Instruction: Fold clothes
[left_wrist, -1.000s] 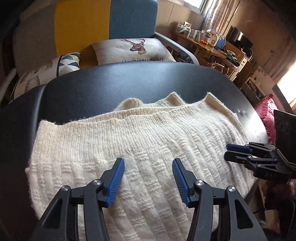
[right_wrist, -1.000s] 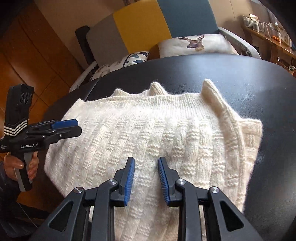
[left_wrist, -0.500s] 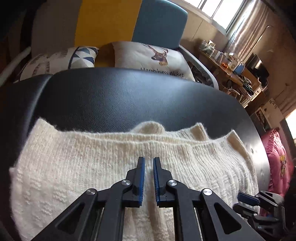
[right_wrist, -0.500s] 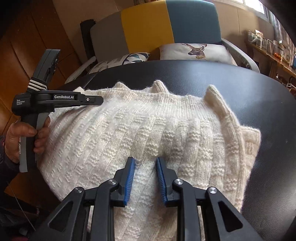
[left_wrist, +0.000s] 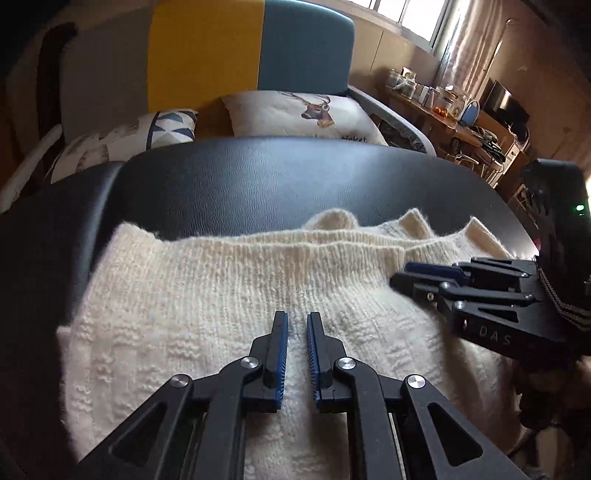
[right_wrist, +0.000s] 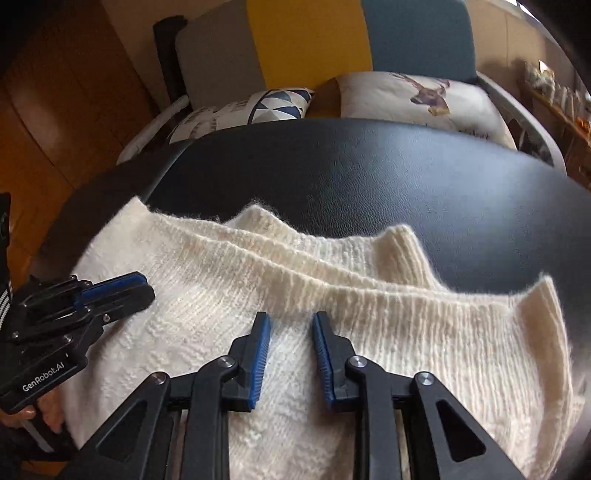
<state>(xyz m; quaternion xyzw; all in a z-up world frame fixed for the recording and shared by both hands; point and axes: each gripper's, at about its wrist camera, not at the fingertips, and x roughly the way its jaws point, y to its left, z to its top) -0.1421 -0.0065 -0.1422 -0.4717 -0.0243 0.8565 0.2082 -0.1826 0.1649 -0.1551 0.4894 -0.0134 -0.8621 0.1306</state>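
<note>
A cream knitted sweater lies folded on the black padded table, with its ribbed edge toward the far side. My left gripper sits low over the knit just short of that edge. Its jaws are nearly together and hold no fold. My right gripper hovers over the same edge further right. Its jaws are closing, with a small gap and only flat knit beneath them.
A sofa with a deer cushion and a triangle-pattern cushion stands right behind the table. A cluttered desk is at the far right. A hand grips the left tool's handle at the table's left edge.
The left jaws went from wide apart to nearly together. Both grippers moved forward over the sweater toward its far ribbed edge, and the right one came in closer beside the left.
</note>
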